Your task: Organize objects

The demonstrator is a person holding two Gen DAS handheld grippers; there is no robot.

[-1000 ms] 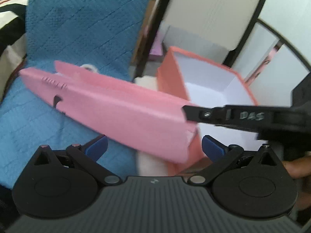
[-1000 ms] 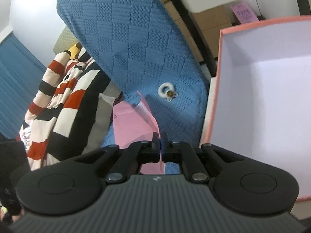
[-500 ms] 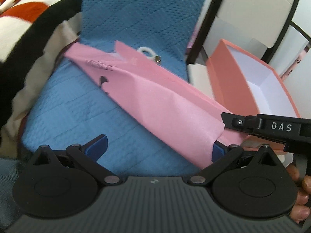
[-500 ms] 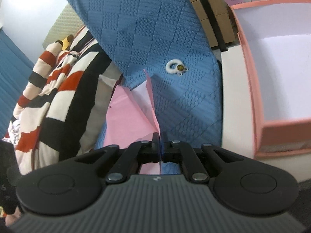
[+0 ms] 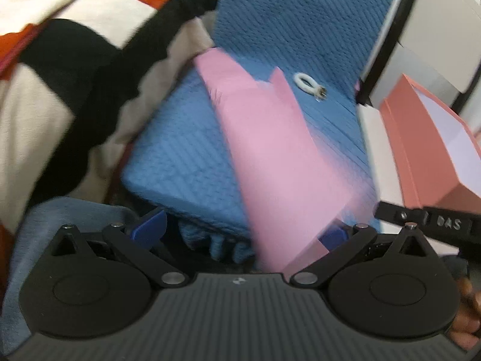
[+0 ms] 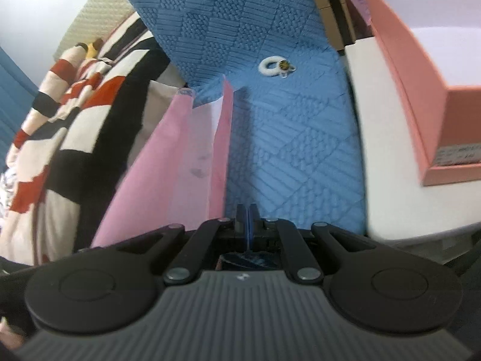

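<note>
Pink bag (image 5: pixel 270 156) flat on blue cushion (image 6: pixel 288 150), beside box (image 6: pixel 421 69). Looks light, floppy paper; best pinched at edge. Left gripper (image 5: pixel 240 228) wide open, right gripper (image 6: pixel 247 213) closed, empty.

One pink paper bag (image 5: pixel 270 162) lies on one blue knitted cushion cover (image 6: pixel 288 138). One small white ring (image 6: pixel 272 65) with a metal charm rests on that blue cloth — only one shows in either view. One salmon-pink open box (image 6: pixel 421 90) stands to the side. One striped blanket (image 5: pixel 69 60) — red, black and cream — is bunched beside the blue cloth, though it may be more than a single piece.
</note>
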